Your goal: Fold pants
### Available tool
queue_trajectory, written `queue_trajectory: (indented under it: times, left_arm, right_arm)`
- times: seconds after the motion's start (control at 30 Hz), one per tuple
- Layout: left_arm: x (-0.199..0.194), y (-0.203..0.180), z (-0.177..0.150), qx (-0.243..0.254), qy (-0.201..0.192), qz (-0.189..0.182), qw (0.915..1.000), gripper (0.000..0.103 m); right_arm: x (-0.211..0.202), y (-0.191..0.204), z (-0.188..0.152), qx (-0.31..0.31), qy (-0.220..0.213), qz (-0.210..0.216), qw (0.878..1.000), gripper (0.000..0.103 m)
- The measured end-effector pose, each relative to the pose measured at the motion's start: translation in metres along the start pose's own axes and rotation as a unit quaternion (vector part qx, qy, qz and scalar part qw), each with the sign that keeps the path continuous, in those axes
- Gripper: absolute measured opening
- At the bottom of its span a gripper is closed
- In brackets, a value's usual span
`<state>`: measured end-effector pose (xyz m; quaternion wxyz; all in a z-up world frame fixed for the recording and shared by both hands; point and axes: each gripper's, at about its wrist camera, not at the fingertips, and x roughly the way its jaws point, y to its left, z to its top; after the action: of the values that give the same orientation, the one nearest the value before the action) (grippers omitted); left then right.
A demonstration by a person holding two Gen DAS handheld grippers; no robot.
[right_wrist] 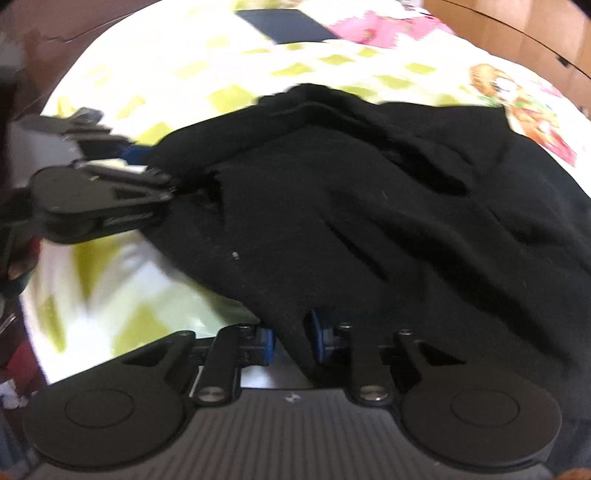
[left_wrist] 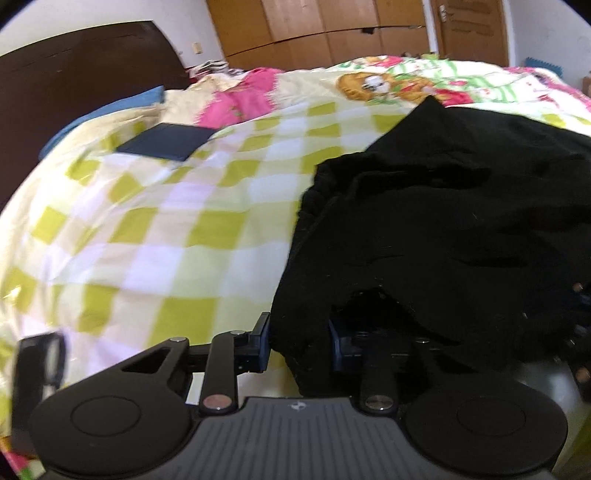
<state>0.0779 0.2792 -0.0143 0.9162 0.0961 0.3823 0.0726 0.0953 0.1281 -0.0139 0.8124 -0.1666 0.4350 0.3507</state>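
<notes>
The black pants (left_wrist: pixel 443 206) lie bunched on a bed with a green and white checked cover (left_wrist: pixel 166 221). My left gripper (left_wrist: pixel 301 343) is shut on an edge of the pants, with black cloth between its blue pads. My right gripper (right_wrist: pixel 293 341) is shut on another edge of the pants (right_wrist: pixel 369 221), and the cloth hangs between its blue pads. In the right wrist view the left gripper (right_wrist: pixel 162 173) shows at the left, holding the pants' left edge. The pants are wrinkled and partly lifted near both grippers.
A dark flat rectangular object (left_wrist: pixel 166 142) lies on the bed toward the headboard (left_wrist: pixel 74 85); it also shows in the right wrist view (right_wrist: pixel 284 26). A blue pillow (left_wrist: pixel 110 110) and pink patterned bedding (left_wrist: pixel 240 99) lie behind. Wooden wardrobes (left_wrist: pixel 332 29) stand beyond the bed.
</notes>
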Motion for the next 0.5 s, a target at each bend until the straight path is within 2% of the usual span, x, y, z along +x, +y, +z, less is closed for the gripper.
queue_trajectory:
  times: [0.17,0.23,0.3,0.33,0.4,0.5]
  left_arm:
    - [-0.006,0.025,-0.014,0.003,0.025,0.04,0.9989,0.046]
    - [-0.009,0.026,-0.017,0.005,0.034,0.053,0.998,0.051]
    - [-0.018,0.023,-0.017,0.001,0.027,0.061,0.9978,0.052]
    - [-0.023,0.021,-0.016,-0.002,0.022,0.064,0.9977,0.052]
    - [-0.034,0.016,-0.013,-0.007,0.01,0.075,0.9971,0.052]
    - [-0.054,0.004,-0.007,-0.01,-0.017,0.085,0.9962,0.052]
  right_arm:
    - [0.002,0.035,0.004,-0.003,-0.012,0.026,1.0,0.021]
    - [0.0,0.037,0.005,0.004,-0.012,0.029,0.999,0.025]
    - [-0.009,0.026,0.004,0.021,-0.021,0.045,0.999,0.029]
    - [-0.017,0.019,0.001,0.032,-0.026,0.048,0.998,0.035]
    - [-0.035,-0.001,-0.008,0.047,-0.039,0.032,0.998,0.043]
    - [-0.067,-0.046,-0.036,0.096,-0.056,0.002,0.994,0.046]
